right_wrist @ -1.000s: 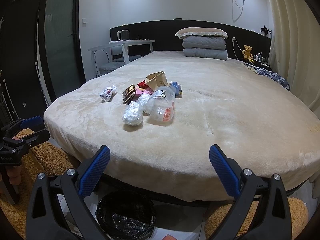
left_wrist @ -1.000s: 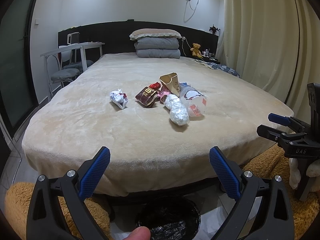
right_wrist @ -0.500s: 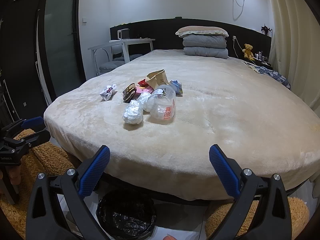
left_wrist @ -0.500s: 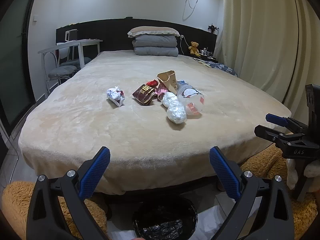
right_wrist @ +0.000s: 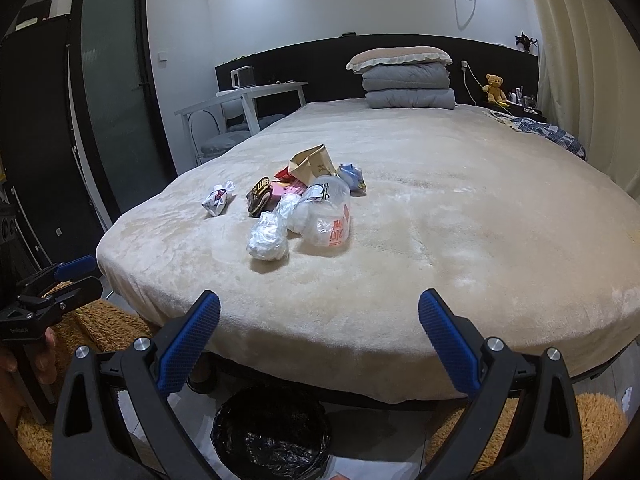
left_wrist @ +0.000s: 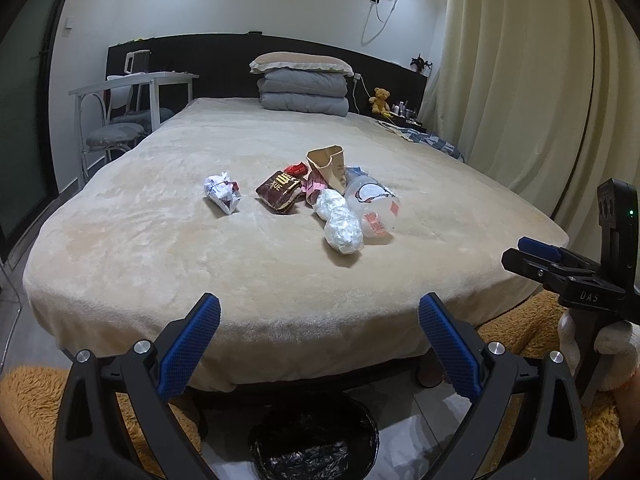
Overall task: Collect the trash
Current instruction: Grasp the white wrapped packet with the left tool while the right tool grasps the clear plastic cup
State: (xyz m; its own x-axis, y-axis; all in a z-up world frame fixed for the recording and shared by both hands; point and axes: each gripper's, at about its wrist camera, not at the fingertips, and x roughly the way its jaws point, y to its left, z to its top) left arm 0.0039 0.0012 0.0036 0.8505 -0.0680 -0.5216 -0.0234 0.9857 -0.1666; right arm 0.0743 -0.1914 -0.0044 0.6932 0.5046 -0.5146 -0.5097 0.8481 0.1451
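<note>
Both tongs level and spread wide, gripping nothing: left tongs [left_wrist: 319, 320] and right tongs [right_wrist: 319, 318] hang off the foot of the bed [left_wrist: 160, 240], over the black-lined bin [right_wrist: 272, 436] on the floor just before it. Trash pile [left_wrist: 332, 196] sits mid-bed, well beyond the tips, crumpled wrapper [left_wrist: 222, 197] apart on its left. Folded bedding [left_wrist: 302, 90] at the bed's head.

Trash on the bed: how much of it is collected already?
None yet. All the trash lies on the bed; the bin on the floor shows only its black liner. The left gripper and right gripper are open and hold nothing. All the picking remains.
</note>
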